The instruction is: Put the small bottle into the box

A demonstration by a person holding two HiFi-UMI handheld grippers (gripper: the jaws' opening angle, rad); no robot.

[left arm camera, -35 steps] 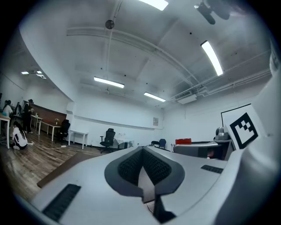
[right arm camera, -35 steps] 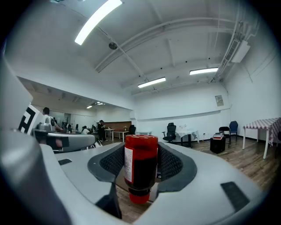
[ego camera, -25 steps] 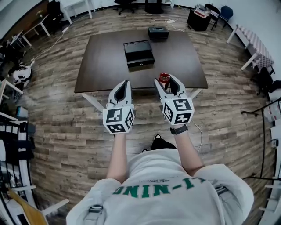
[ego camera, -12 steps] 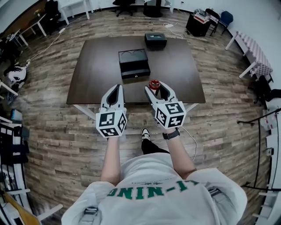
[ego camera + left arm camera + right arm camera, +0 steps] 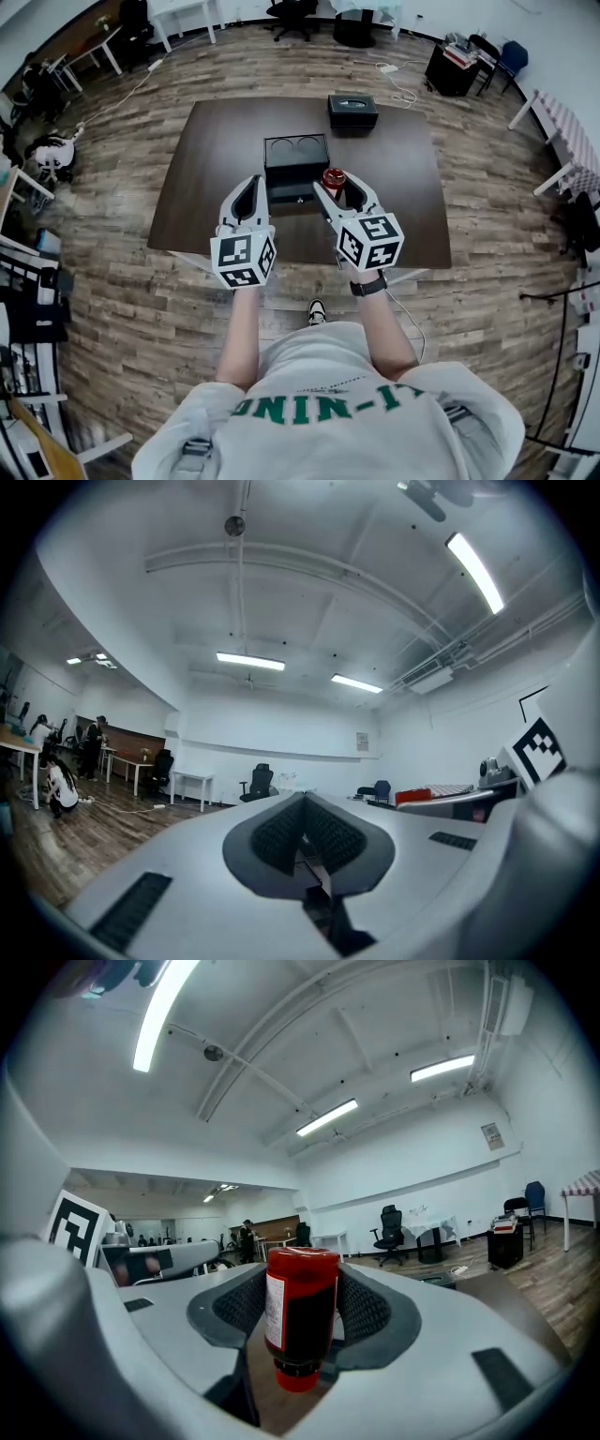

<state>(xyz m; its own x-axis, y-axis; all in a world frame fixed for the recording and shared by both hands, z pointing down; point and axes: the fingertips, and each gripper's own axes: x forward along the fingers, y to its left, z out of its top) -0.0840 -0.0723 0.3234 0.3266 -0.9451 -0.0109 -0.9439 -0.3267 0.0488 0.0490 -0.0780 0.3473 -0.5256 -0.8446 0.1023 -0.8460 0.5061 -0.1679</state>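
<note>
The right gripper [image 5: 341, 190] pinches the small red-capped dark bottle [image 5: 300, 1312] between its pads, over the dark brown table [image 5: 211, 169] and just right of the open black box [image 5: 296, 172]. The left gripper [image 5: 250, 187], near the box's left, has its jaws pressed together on nothing.

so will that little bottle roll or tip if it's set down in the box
Probably stiff: the bottle shows no dent in the right gripper. Its round body would likely roll if laid flat. Held narrow cap down, it would probably tip if set down that way.
</note>
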